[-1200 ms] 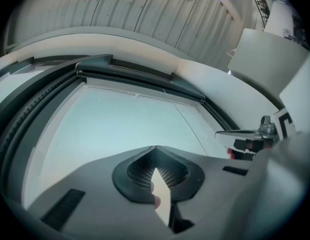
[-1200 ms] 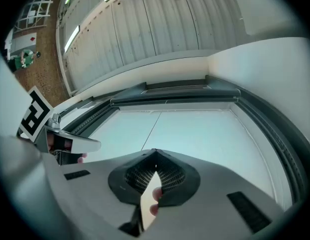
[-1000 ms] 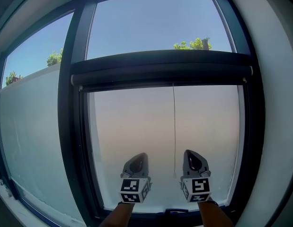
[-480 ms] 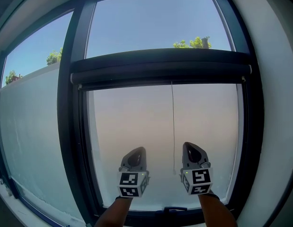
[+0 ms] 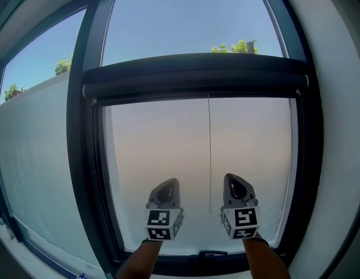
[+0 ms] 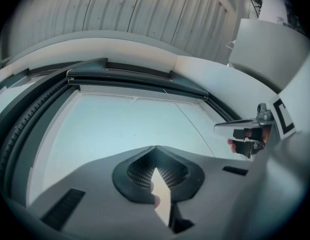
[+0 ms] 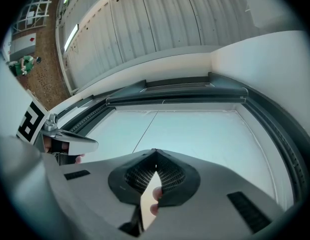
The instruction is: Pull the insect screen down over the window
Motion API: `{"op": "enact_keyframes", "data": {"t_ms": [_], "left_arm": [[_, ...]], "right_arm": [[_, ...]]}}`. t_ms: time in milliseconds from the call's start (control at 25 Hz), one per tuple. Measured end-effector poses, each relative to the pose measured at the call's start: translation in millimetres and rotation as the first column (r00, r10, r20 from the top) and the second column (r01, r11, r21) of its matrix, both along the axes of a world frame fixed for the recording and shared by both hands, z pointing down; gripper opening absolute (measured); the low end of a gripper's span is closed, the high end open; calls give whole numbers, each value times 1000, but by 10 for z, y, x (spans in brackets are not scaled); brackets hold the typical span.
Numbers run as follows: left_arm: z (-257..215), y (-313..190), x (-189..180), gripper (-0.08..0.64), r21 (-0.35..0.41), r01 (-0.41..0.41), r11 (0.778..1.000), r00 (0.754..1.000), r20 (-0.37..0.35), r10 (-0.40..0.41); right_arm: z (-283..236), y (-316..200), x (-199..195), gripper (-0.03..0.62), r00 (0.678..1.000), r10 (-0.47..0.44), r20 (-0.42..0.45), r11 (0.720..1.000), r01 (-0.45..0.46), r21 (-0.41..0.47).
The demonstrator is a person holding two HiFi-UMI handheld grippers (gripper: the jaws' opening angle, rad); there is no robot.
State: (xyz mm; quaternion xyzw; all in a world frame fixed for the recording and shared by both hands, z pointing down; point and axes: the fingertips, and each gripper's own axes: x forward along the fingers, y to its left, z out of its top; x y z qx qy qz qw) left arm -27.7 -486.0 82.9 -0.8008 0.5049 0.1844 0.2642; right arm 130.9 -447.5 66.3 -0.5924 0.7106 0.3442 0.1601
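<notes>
Over the last second little has changed. The left gripper and the right gripper stay low before the lower pane, at 6 o'clock in the head view. They have shifted only slightly, and the head camera has tipped a little upward. Each gripper has its jaws fully together with nothing between them. The insect screen remains rolled up in its dark housing across mid-window, at 12 o'clock from the grippers, and has not descended against the window frame. Judgement: the pull has not begun. The pull cord hangs from the housing's centre. Its end lies between the grippers, nearer the right one at about its 8 o'clock, and is untouched. Treetops show at 1 o'clock beyond the upper glass, and a small fitting sits on the bottom rail. Nothing stands between the grippers and the cord, though so thin a cord may be hard to catch.
</notes>
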Motion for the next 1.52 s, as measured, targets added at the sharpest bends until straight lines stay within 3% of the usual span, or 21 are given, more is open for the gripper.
{"op": "enact_keyframes", "data": {"t_ms": [440,800,1160,1320,1520], "left_arm": [[-3,16,21,-2,-8,-22,1000,1000,0,22],[-471,133,74,-2,120,45,992,998,48,-51],[-833,52,139,-2,186,91,978,984,134,-117],[-1118,-3,124,-2,191,103,976,976,168,-136],[-1474,-57,179,-2,217,144,965,950,243,-196]], "right_arm": [[-17,8,2,3,1000,10,-9,1000,-10,12],[-499,97,-13,3,996,55,-73,996,-49,79],[-977,116,-40,3,980,130,-149,986,-112,125],[-1175,69,-63,3,954,203,-221,973,-173,150],[-1457,-9,-177,3,875,325,-359,942,-266,205]]}}
